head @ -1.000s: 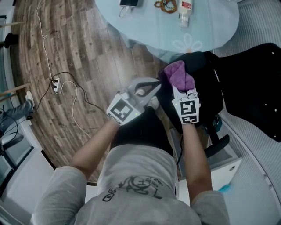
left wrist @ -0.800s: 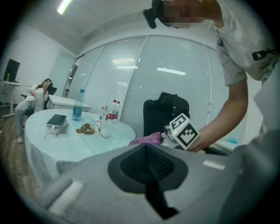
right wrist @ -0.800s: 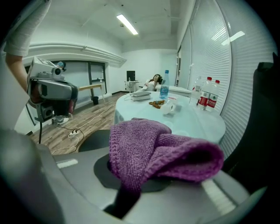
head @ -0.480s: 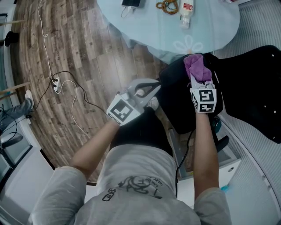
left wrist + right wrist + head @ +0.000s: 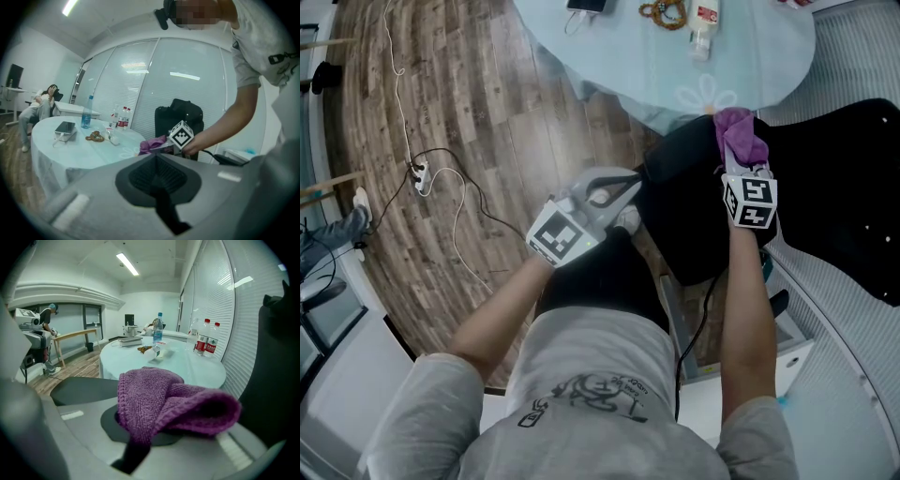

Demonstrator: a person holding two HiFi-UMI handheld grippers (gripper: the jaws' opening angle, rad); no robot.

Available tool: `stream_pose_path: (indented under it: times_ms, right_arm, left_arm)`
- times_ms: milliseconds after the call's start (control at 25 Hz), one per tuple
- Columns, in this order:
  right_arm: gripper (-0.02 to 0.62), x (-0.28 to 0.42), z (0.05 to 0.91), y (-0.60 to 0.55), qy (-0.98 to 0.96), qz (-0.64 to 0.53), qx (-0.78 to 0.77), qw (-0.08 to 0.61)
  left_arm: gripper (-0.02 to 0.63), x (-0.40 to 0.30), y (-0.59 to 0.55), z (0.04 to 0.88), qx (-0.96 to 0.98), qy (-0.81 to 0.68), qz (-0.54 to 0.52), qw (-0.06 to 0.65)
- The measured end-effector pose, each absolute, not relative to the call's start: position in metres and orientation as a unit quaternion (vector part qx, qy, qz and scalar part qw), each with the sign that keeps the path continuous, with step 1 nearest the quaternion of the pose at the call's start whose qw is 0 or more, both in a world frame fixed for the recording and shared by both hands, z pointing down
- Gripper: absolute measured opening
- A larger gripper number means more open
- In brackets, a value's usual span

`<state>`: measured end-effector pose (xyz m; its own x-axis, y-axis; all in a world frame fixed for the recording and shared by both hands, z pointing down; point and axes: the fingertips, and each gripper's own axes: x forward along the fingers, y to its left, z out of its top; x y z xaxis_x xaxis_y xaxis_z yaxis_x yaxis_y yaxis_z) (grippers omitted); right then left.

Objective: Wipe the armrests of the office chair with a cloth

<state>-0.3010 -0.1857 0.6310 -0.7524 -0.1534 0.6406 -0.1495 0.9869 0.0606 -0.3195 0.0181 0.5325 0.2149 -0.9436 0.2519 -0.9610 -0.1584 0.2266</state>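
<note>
While right tongs (image 5: 739, 161) pinch cloth (image 5: 739, 133) at chair (image 5: 684, 216) | round table (image 5: 637, 56) beside | plank floor (image 5: 478, 103)

You wear a pale grey, short-sleeved T-shirt (image 5: 591, 366). Dark line print on the T-shirt front. Dark trousers (image 5: 600, 281) show just beyond the T-shirt hem.

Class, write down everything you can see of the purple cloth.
The purple cloth is a soft, knitted-looking fabric with a stitched edge, bunched and folded over. The right hand-held gripper is shut on it, the folds spilling past the jaws. It sits over the far edge of the black office chair.
</note>
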Motion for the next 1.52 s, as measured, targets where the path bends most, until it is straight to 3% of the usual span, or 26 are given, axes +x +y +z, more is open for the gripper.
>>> stream_pose_path:
  times_ms: [920,1520]
  right_arm:
    - [0.029,-0.303,0.614,0.008,-0.939,-0.056,-0.074,0.331]
    - [0.029,-0.300,0.623,-0.058,-0.941,-0.030,-0.048,0.334]
  left_arm:
    - [0.002,-0.319,0.027,0.536,0.757,-0.628,0.022,0.178]
    - [0.002,-0.323,0.025,0.536,0.759,-0.626,0.022,0.177]
